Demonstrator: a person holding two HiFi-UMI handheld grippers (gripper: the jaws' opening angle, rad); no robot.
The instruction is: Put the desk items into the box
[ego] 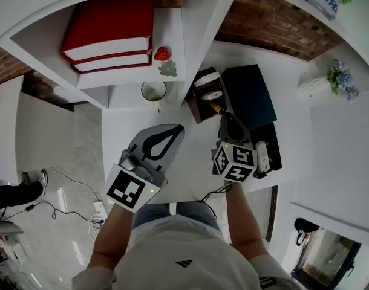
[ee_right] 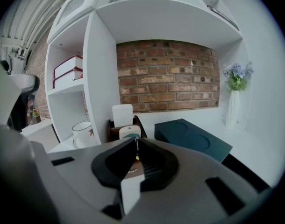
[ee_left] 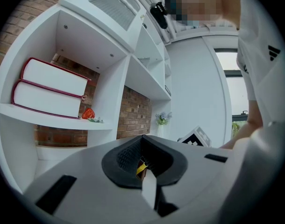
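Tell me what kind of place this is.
Likely a home study or office nook: a white desk with built-in shelves holding red books, a mug, and a brick wall behind.

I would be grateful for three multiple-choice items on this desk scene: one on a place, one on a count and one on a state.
1. Where is the strawberry? A in the mug; B on the shelf beside the red books; C on the dark box.
2. How many red books lie stacked? A one; B two; C four.
3. How do the left gripper's jaws stand? A tips together; B wide apart; C clamped on the mug.
Answers: B, the head view shows it by the books; B, two covers show; A, its tips meet.
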